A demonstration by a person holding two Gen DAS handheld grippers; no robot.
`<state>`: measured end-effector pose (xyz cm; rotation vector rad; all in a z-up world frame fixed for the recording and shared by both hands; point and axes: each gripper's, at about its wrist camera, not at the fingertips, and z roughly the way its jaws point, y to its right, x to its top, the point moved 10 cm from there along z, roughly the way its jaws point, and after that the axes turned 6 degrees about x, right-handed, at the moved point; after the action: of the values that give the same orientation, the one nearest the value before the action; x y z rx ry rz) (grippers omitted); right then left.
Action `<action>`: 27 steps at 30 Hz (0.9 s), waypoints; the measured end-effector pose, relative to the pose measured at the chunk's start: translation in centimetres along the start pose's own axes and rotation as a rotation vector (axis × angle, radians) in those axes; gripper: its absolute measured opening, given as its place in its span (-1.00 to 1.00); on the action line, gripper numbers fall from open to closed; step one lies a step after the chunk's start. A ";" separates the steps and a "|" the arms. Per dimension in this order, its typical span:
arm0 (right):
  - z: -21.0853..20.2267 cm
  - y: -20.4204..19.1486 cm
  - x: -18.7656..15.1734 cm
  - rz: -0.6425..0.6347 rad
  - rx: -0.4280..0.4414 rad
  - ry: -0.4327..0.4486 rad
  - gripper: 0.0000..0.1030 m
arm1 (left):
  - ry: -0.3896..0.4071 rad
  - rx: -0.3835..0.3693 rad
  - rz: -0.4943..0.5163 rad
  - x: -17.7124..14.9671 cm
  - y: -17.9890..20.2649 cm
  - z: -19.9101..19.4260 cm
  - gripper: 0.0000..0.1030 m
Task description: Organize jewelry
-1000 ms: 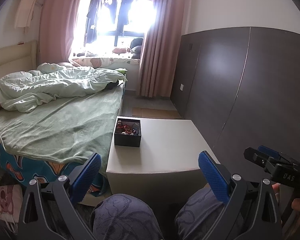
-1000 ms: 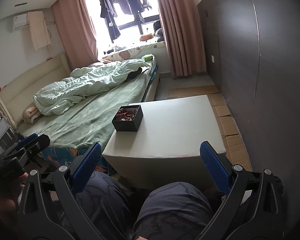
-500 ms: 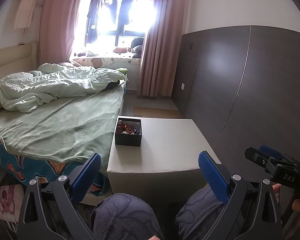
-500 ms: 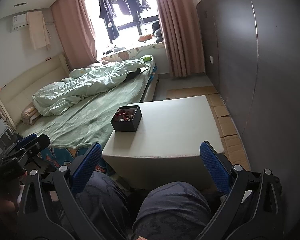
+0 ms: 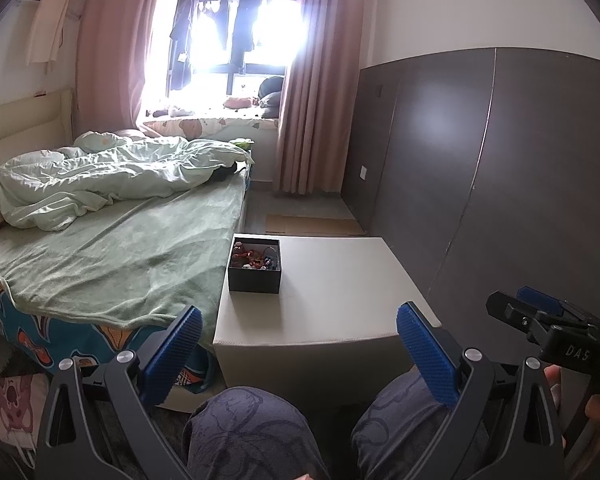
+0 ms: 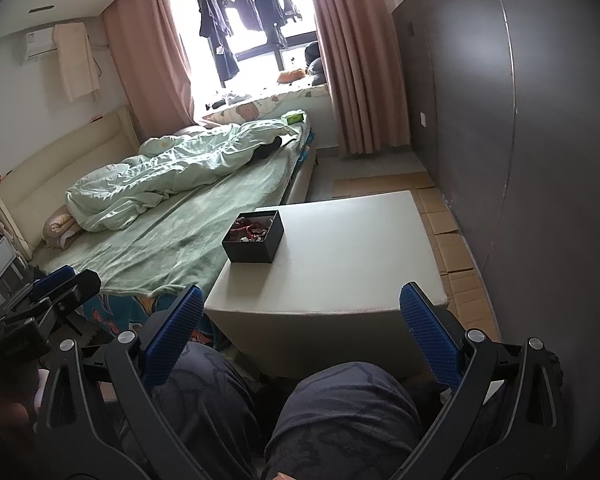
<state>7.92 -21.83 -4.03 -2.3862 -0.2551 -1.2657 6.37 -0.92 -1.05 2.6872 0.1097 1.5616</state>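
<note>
A black open box [image 5: 255,266] with a tangle of red and mixed jewelry [image 5: 254,257] stands near the left edge of a white low table [image 5: 332,300]. It also shows in the right wrist view [image 6: 253,237]. My left gripper [image 5: 300,344] is open and empty, held over my knees well short of the table. My right gripper [image 6: 302,330] is open and empty too, at about the same distance. Each gripper shows at the edge of the other's view: the right one [image 5: 540,316] and the left one [image 6: 56,284].
A bed [image 5: 100,248] with a green blanket and rumpled duvet lies against the table's left side. A dark panelled wall [image 5: 480,168] runs along the right. Cardboard sheets [image 6: 452,240] cover the floor beside the table. My knees [image 5: 252,432] are below the grippers.
Both grippers have drifted slightly; the box and table sit a little lower and nearer in the views. Both stay open and empty.
</note>
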 end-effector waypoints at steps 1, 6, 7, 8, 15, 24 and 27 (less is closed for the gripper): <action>0.0 0.1 0.0 0.000 -0.001 0.000 0.90 | 0.001 0.000 -0.001 0.0 0.0 0.0 0.84; 0.0 0.1 0.0 0.001 0.000 0.000 0.90 | 0.002 -0.004 -0.002 0.0 0.1 -0.1 0.84; 0.0 0.1 0.0 0.001 0.000 0.001 0.90 | 0.003 -0.005 -0.001 0.0 0.1 -0.2 0.84; 0.0 0.0 0.0 0.000 -0.001 0.001 0.90 | 0.002 -0.005 0.000 0.0 0.1 -0.2 0.84; 0.1 0.2 0.0 0.006 -0.002 -0.005 0.90 | 0.020 -0.005 0.007 0.3 0.3 -0.4 0.84; 0.1 0.3 0.0 0.013 -0.003 -0.009 0.90 | 0.055 -0.039 0.034 0.5 0.9 -1.1 0.84; 0.1 0.3 0.0 0.015 -0.003 -0.009 0.90 | 0.061 -0.040 0.049 0.6 1.3 -1.2 0.84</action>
<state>8.15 -22.08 -4.18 -2.3928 -0.2379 -1.2500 5.67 -2.16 0.17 2.6321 0.0136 1.6416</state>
